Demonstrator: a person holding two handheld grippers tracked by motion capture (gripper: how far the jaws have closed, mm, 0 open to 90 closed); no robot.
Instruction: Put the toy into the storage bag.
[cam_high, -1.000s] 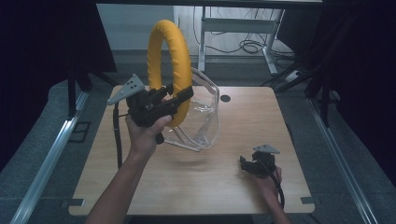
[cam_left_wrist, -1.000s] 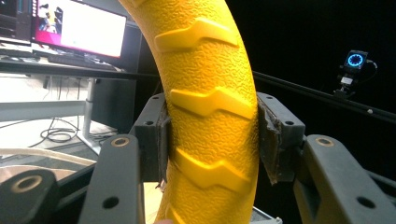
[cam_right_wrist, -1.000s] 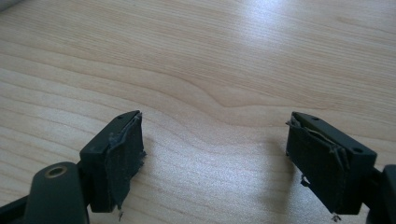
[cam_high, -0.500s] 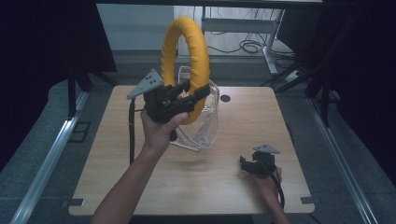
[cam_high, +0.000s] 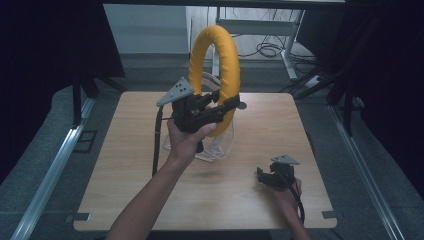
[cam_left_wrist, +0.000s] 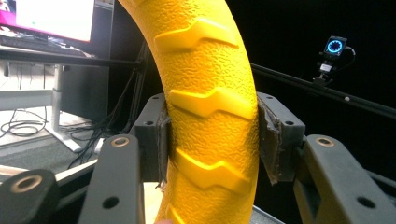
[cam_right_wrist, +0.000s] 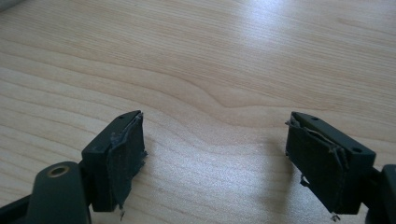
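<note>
Ring (cam_high: 216, 65) above container (cam_high: 220, 142) (mid-table), right hand-held gripper (cam_high: 267, 177) nearer.

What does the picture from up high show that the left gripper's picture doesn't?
The high view takes in the whole yellow ring, the hand lifting it, the clear container behind it, the table and the right gripper resting low. The left gripper view brings up the ring's raised zigzag treads and both pads pressed against its sides. Both show the left gripper clamped on the ring.
</note>
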